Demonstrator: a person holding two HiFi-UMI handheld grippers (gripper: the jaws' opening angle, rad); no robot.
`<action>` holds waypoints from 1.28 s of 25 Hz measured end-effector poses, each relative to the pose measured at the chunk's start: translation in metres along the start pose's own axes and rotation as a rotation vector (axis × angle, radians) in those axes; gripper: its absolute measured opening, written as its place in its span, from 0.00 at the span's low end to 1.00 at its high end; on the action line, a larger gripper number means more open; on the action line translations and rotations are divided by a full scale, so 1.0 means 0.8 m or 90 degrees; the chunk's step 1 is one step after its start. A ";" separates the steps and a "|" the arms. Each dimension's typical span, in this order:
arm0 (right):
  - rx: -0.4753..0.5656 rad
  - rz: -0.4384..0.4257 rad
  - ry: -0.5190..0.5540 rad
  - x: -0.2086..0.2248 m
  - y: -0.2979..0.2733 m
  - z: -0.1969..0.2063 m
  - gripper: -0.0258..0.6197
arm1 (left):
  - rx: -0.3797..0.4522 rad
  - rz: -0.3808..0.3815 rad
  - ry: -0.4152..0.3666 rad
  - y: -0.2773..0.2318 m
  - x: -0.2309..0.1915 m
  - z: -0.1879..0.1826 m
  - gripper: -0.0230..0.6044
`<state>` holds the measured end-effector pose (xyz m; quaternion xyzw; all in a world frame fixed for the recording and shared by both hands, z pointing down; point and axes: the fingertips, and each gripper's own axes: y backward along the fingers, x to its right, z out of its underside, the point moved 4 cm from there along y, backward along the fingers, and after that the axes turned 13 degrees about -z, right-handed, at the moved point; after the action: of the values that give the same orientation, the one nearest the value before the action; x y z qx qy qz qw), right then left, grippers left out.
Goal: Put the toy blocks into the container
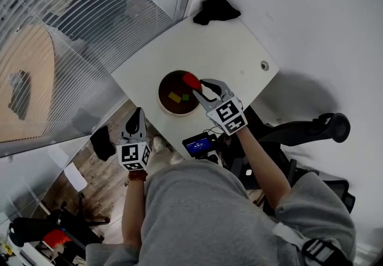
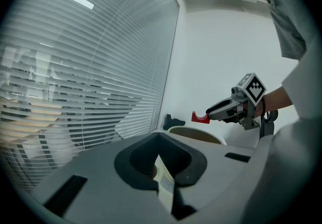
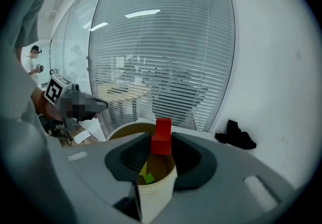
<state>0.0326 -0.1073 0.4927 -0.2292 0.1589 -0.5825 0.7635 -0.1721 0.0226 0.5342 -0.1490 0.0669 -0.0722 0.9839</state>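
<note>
A round container (image 1: 165,105) with a pale rim and brown inside stands near the table's front edge. A yellow block (image 1: 174,97) and a green block (image 1: 185,97) lie in it. My right gripper (image 1: 193,82) is shut on a red block (image 1: 190,79) and holds it over the container's far rim. In the right gripper view the red block (image 3: 161,137) sits between the jaws above the container (image 3: 156,188). My left gripper (image 1: 137,116) hangs off the table's near left edge with its fingertips together and nothing in it. The left gripper view shows the red block (image 2: 199,117) above the container (image 2: 197,134).
The white table (image 1: 233,49) carries a black cloth (image 1: 215,9) at its far corner and a cable hole (image 1: 264,66) at the right. A device with a blue screen (image 1: 198,144) sits below the near edge. A black office chair (image 1: 311,130) stands to the right, and slatted glass walls (image 1: 72,37) run along the left.
</note>
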 end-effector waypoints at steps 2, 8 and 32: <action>0.004 -0.002 0.009 -0.003 0.000 0.002 0.26 | -0.001 0.002 -0.002 -0.001 0.001 0.000 0.05; 0.023 0.007 0.003 0.003 0.007 -0.006 0.25 | -0.003 -0.001 -0.002 -0.004 -0.002 0.000 0.05; 0.140 0.047 0.031 0.005 0.038 -0.086 0.21 | 0.097 0.035 -0.023 -0.016 0.020 -0.088 0.05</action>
<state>0.0235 -0.1162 0.4181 -0.1241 0.1208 -0.5734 0.8008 -0.1689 -0.0116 0.4698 -0.0729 0.0474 -0.0475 0.9951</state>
